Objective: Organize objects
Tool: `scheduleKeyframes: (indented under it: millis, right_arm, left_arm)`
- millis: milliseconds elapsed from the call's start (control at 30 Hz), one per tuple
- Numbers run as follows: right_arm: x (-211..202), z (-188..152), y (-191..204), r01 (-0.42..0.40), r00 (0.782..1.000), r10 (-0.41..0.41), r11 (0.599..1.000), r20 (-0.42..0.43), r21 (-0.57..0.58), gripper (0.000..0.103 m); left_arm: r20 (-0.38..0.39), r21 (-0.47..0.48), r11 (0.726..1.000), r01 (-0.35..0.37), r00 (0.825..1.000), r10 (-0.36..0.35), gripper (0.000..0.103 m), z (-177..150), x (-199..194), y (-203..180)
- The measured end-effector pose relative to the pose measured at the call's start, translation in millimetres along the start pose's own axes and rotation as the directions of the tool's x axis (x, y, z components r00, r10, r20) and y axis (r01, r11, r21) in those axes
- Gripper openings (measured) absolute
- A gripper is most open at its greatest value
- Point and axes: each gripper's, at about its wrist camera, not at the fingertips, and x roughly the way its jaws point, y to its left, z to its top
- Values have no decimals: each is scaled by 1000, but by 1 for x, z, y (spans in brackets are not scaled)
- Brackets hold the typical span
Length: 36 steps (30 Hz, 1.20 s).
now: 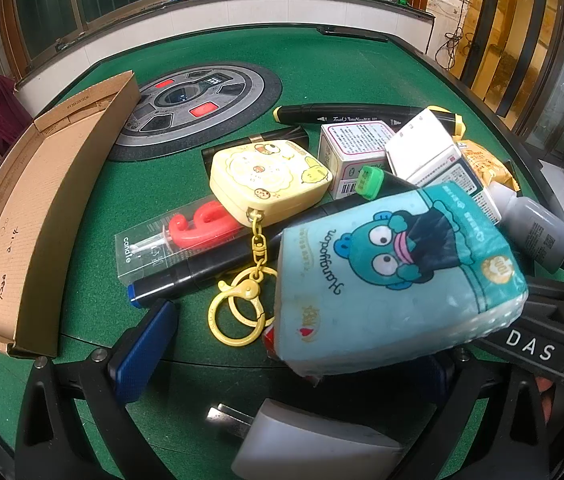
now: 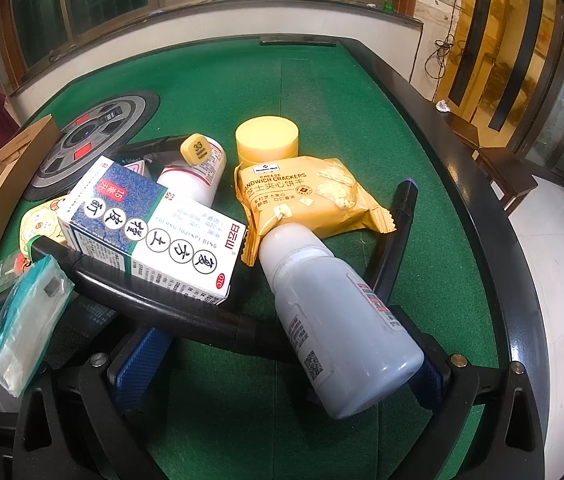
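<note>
A blue cartoon tissue pack lies tilted over the right finger of my left gripper, which is open; its left blue pad stands apart from the pack. A grey bottle lies on its side between the fingers of my open right gripper, close to the right pad. The pile also holds a yellow keychain case, a red candle pack, black markers, a medicine box and a cracker pack.
An open cardboard box stands at the left on the green felt table. A round control panel sits mid-table. A white plug lies near my left gripper. A yellow jar and a white bottle stand behind the pile.
</note>
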Motion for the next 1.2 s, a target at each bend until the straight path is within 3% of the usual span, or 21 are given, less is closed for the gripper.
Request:
scheduleKeyframes:
  millis: [267,433,567,667,700,800,867,1067,1100,1167,1200]
  right_arm:
    - [-2,-4,-4,-18,1000,18,1000,-1,1,103]
    - [-21,-8,-4,7,996,-6,1000,86,-18,102]
    - [-32,-12,-13,4,992,-4,1000,126,3,102]
    - [-33,-13,-24,-31,992,24,998,124,49,103]
    - [-33,-12,-27,-51,992,44,997,120,60,103]
    - [-36,-13,-30,-82,990,72,994,124,75,103]
    - [-37,-14,-29,-88,989,80,994,123,67,103]
    - [-40,-16,-31,-113,986,102,991,132,75,103]
    - [-41,-16,-31,-117,985,106,990,135,80,103]
    - [-41,-16,-31,-135,983,123,988,136,79,103]
    - [-42,-16,-30,-142,982,130,987,137,77,102]
  left_arm:
    - [0,-1,1000,-1,1000,1,103,0,0,0]
    - [1,-5,1000,-1,1000,1,103,0,-2,-1]
    - [-51,33,998,46,998,-44,103,2,-9,14]
    - [-46,45,987,156,987,-154,103,-7,-26,31]
    - [-39,55,985,162,986,-160,102,-11,-34,37]
    - [-6,111,979,173,985,-174,93,-21,-60,44]
    - [-8,152,972,180,983,-181,79,-25,-66,39]
    - [-45,190,962,195,981,-190,72,-34,-67,26]
    - [-56,188,961,201,979,-194,67,-36,-64,23]
    - [-95,178,962,205,977,-191,36,-38,-51,20]
    - [-104,175,962,211,975,-195,34,-40,-48,18]
